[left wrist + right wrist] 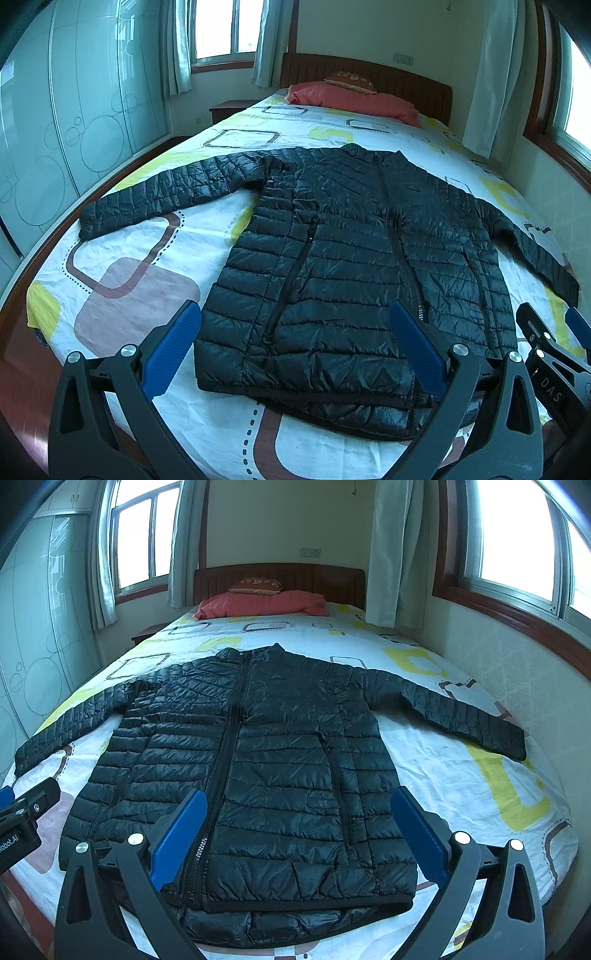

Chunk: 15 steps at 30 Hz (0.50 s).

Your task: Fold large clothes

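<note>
A black quilted puffer jacket (pixel 351 251) lies flat, front up and zipped, on the bed, with both sleeves spread out to the sides; it also shows in the right wrist view (pixel 266 760). My left gripper (pixel 295 314) is open and empty, hovering above the jacket's hem near the bed's foot, over its left half. My right gripper (pixel 295 801) is open and empty above the hem's right half. The right gripper also shows at the edge of the left wrist view (pixel 550 332), and part of the left gripper at the edge of the right wrist view (pixel 26 812).
The bed (pixel 147 258) has a white sheet with yellow and brown shapes. A red pillow (pixel 354 99) and a brown cushion (pixel 351 79) lie by the wooden headboard (pixel 280 578). A glass wardrobe (pixel 74 110) stands left, and a wall with windows (pixel 517 535) stands right.
</note>
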Motion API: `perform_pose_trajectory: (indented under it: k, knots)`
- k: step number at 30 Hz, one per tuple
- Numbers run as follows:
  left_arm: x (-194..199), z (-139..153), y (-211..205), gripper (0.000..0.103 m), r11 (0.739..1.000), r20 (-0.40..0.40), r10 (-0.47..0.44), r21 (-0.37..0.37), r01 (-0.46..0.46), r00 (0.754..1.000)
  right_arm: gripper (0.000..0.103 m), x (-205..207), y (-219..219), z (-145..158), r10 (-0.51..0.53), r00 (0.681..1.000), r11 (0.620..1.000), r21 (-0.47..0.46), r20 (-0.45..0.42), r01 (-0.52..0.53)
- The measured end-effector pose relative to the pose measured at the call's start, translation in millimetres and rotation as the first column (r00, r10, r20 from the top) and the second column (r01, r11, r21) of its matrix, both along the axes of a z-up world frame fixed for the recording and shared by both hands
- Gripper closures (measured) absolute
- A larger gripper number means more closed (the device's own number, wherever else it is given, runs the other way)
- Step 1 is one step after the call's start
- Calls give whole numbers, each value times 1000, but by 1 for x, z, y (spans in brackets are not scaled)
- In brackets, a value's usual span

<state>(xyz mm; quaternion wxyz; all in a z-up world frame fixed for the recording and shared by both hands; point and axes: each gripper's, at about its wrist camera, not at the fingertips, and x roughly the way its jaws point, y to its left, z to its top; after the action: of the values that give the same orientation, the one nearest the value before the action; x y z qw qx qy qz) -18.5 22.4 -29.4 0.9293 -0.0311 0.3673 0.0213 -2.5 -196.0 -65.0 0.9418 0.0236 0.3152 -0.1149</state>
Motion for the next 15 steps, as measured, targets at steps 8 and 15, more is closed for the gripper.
perform_pose_trajectory:
  k: [8,15]
  knots:
    - [13,-10,2,2,1000,-34,-2,-24,1,999,4,11,-8,-11,-6,1000,1000,27,-16,6]
    - [52,-24,27,2,993,-55,43,-107,-49,998,4,29,-73,-16,-67,998,980,188,16,63]
